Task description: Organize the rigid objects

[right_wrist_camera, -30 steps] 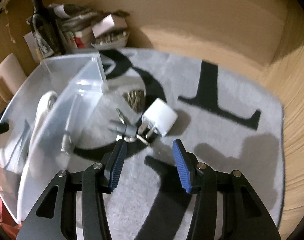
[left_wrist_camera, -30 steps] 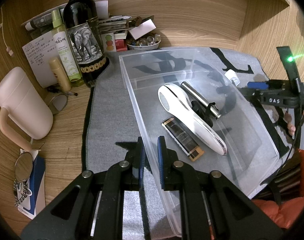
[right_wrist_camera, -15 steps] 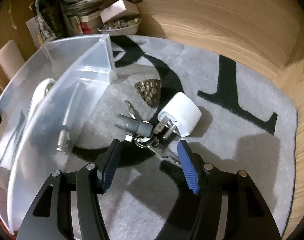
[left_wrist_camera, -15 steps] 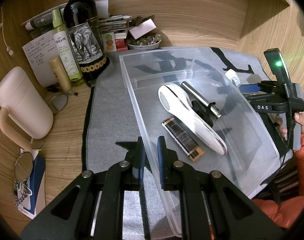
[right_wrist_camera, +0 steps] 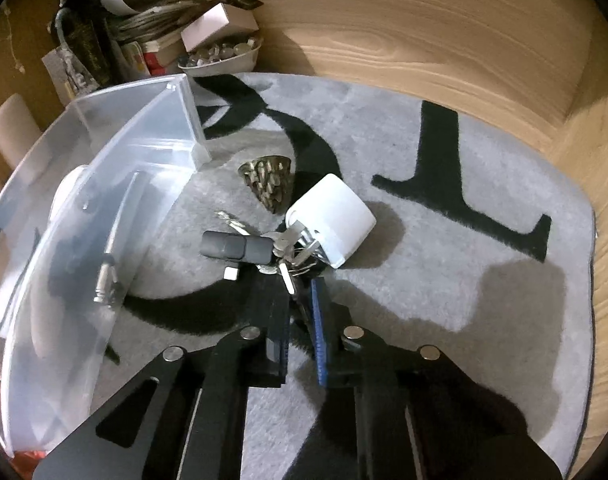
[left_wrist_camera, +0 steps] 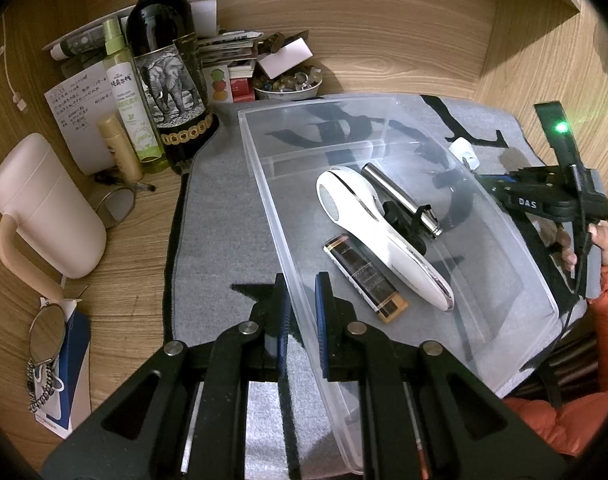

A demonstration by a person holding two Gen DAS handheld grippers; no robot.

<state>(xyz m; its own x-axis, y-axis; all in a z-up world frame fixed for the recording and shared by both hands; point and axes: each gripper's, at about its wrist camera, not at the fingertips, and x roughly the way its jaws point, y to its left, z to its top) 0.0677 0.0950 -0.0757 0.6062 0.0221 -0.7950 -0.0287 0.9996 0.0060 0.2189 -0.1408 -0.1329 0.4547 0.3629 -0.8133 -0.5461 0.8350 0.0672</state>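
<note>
A clear plastic bin (left_wrist_camera: 259,168) lies on the grey mat. Inside it are a white handheld device (left_wrist_camera: 368,232), a silver tube (left_wrist_camera: 396,196) and a dark flat case with a gold end (left_wrist_camera: 364,276). My left gripper (left_wrist_camera: 301,292) is shut on the bin's near long wall. To the right of the bin (right_wrist_camera: 103,184), a key bunch (right_wrist_camera: 287,252) with a grey fob (right_wrist_camera: 235,246) lies against a white plug adapter (right_wrist_camera: 336,220). My right gripper (right_wrist_camera: 299,284) is shut on the key bunch, with one key blade between its tips.
A bronze studded cone (right_wrist_camera: 267,180) sits on the mat just beyond the keys. A wine bottle (left_wrist_camera: 163,64), a green spray bottle (left_wrist_camera: 127,96), a bowl of trinkets (left_wrist_camera: 287,84) and a pink jug (left_wrist_camera: 43,208) crowd the back left. Wooden walls enclose the desk.
My right gripper's jaws went from wide open to shut around the key bunch after edging closer to it. The left gripper and the bin stayed still.
</note>
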